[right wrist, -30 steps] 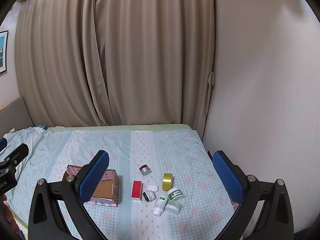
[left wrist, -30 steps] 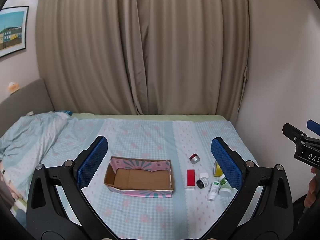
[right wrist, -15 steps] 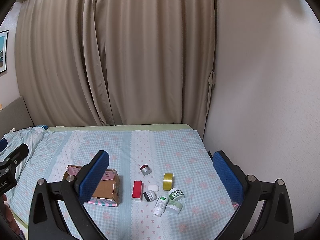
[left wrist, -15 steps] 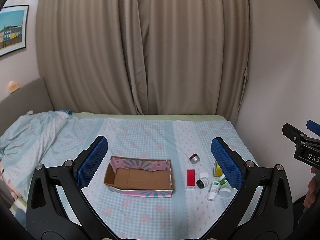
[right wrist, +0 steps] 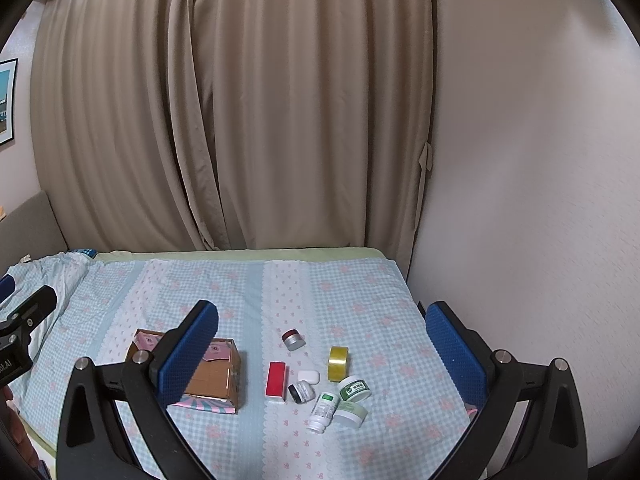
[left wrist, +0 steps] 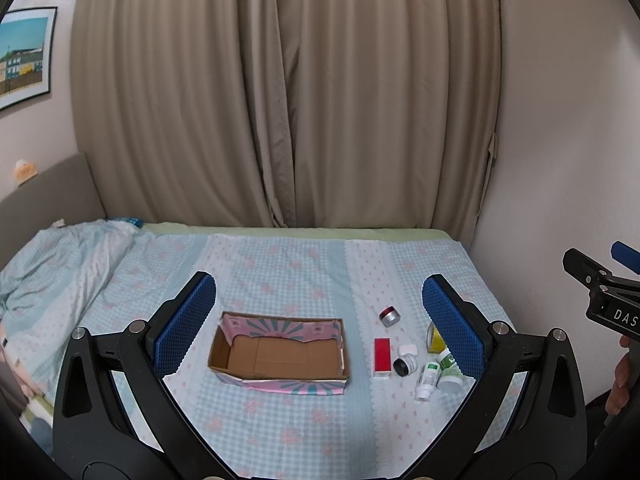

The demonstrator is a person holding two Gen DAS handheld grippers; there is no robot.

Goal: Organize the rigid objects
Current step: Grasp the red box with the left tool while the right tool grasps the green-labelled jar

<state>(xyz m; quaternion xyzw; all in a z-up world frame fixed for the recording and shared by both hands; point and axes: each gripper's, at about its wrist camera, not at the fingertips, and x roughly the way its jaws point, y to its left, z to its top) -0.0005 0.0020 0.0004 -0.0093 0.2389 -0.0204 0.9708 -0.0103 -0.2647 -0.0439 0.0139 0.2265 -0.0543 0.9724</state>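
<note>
Beige curtains [left wrist: 288, 96] hang behind a bed [left wrist: 280, 264] spread with a light blue checked sheet with pink flowers; a plain wall [right wrist: 520, 160] closes its right side and a framed picture [left wrist: 24, 56] hangs at the left. On the sheet sits a shallow cardboard box [left wrist: 280, 354], open-topped, brown inside, with pink and teal patterned sides. To the right of the box lies a cluster of small items: a red rectangular box [right wrist: 277, 382] lying flat nearest to it, a silver jar with a red lid [right wrist: 293, 339] beyond that, a small white case [right wrist: 308, 377], a dark-lidded jar [right wrist: 301, 392] on its side, a roll of yellow tape [right wrist: 338, 363] standing on edge, a white bottle [right wrist: 323, 411] lying down, and two pale green tubs [right wrist: 353, 398] touching each other. The left gripper [left wrist: 318, 322] hovers above the box, jaws spread wide and holding nothing. The right gripper [right wrist: 320, 354] hangs over the cluster to the right of the box, likewise wide apart and holding nothing.
</note>
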